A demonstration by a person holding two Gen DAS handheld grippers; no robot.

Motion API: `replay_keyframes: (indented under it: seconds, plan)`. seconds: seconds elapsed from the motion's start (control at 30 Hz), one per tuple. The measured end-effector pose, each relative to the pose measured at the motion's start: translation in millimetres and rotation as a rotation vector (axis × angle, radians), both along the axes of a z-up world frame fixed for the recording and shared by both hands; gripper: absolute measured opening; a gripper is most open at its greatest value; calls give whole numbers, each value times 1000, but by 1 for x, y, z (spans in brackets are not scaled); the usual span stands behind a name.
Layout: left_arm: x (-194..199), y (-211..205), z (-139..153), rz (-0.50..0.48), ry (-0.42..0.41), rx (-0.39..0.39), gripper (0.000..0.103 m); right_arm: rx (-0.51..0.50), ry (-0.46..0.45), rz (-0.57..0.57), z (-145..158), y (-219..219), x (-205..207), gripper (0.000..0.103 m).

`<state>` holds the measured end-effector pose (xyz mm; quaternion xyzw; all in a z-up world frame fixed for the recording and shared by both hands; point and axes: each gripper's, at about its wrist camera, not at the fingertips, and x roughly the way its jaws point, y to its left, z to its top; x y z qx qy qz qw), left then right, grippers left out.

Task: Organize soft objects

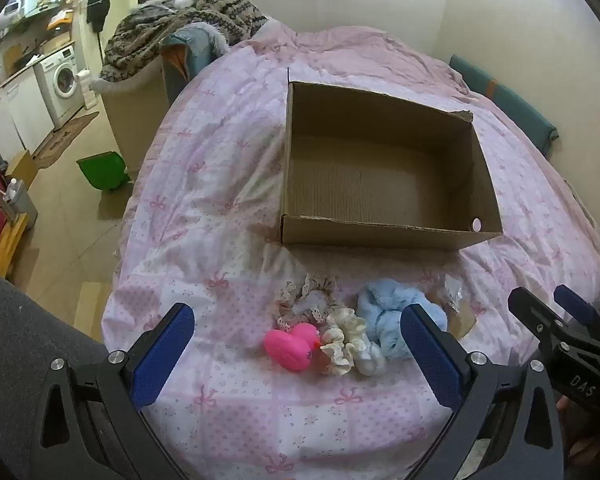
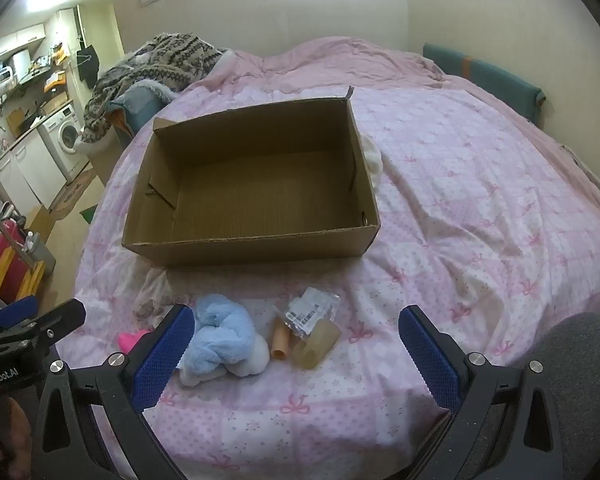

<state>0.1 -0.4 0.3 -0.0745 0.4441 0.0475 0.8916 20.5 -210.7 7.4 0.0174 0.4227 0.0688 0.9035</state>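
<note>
Pink patterned bedding covers a bed (image 1: 228, 184) that fills most of both views, with a kitchen corner and a washing machine (image 1: 62, 80) off to the left of the room. An open cardboard box (image 1: 384, 236) sits in the middle of the bed, and nothing shows inside it.

Between the box and the bed's near edge lies a small cluster of soft things. A pink duck (image 1: 290, 346) lies at the left of the cluster. Touching its beak is a cream scrunchie (image 1: 346, 344), and just behind them lies a lacy floral scrunchie (image 1: 308, 300). A fluffy blue scrunchie (image 2: 222, 334) lies to the right of the cream one, touching it. Further right, a clear packet (image 2: 310, 310) rests on two tan tubes (image 2: 302, 344).

Both claws hover above the near edge of the bed, tilted downward, each held by a person in grey sleeves. The left claw (image 1: 296, 364) stands wide with nothing between its blue pads; the duck and cream scrunchie show in the gap below. The right claw (image 2: 296, 360) also stands wide and holds nothing, with the blue scrunchie beside its left pad.
</note>
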Motion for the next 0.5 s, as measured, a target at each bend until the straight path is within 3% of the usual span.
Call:
replay_keyframes:
  seconds: [0.5]
  plan:
    - [0, 0, 0, 0, -5, 1, 103, 2, -8, 0, 0, 0, -1, 103]
